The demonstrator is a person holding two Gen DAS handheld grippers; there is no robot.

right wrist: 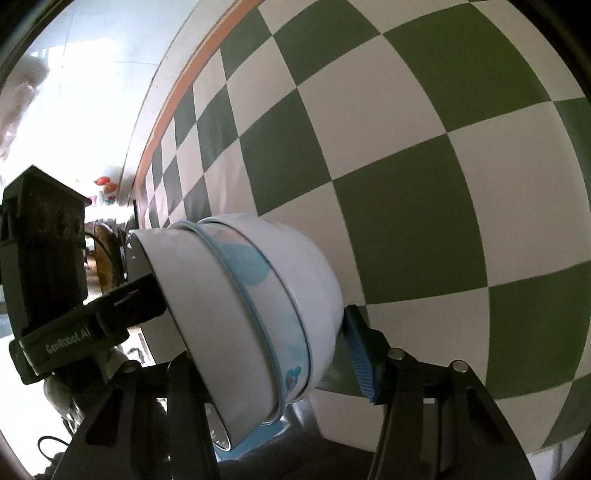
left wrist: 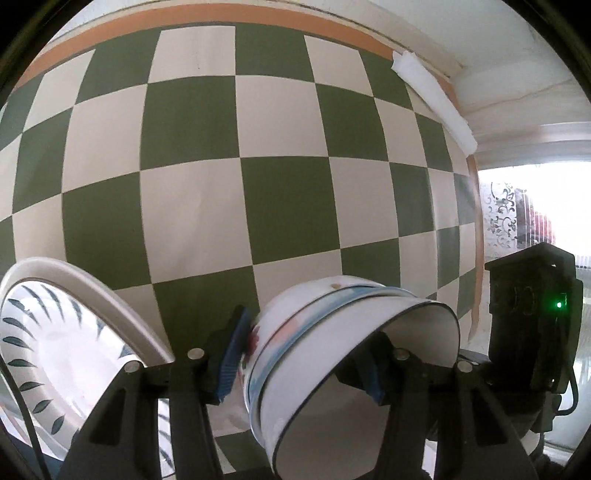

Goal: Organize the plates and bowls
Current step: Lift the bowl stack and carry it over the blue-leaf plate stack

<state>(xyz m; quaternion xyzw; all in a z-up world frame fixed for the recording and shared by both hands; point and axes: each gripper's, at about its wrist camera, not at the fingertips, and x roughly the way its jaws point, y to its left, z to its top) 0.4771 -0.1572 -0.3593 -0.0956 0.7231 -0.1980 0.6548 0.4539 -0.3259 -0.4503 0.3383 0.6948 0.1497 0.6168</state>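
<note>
A nested stack of white bowls (left wrist: 332,354), some with blue and pink prints, is held tilted on its side above the green-and-cream chequered surface (left wrist: 236,177). My left gripper (left wrist: 303,362) is shut on the stack, one blue pad against the base, the other inside the rim. My right gripper (right wrist: 288,350) is shut on the same stack (right wrist: 258,295) from the opposite side; its body shows in the left wrist view (left wrist: 532,317). A white plate (left wrist: 55,332) with dark leaf marks stands tilted at lower left.
The chequered surface has an orange border (left wrist: 221,16). A white folded strip (left wrist: 432,99) lies at its upper right edge. A bright window area (left wrist: 535,206) is to the right. The left gripper's body (right wrist: 44,266) shows in the right wrist view.
</note>
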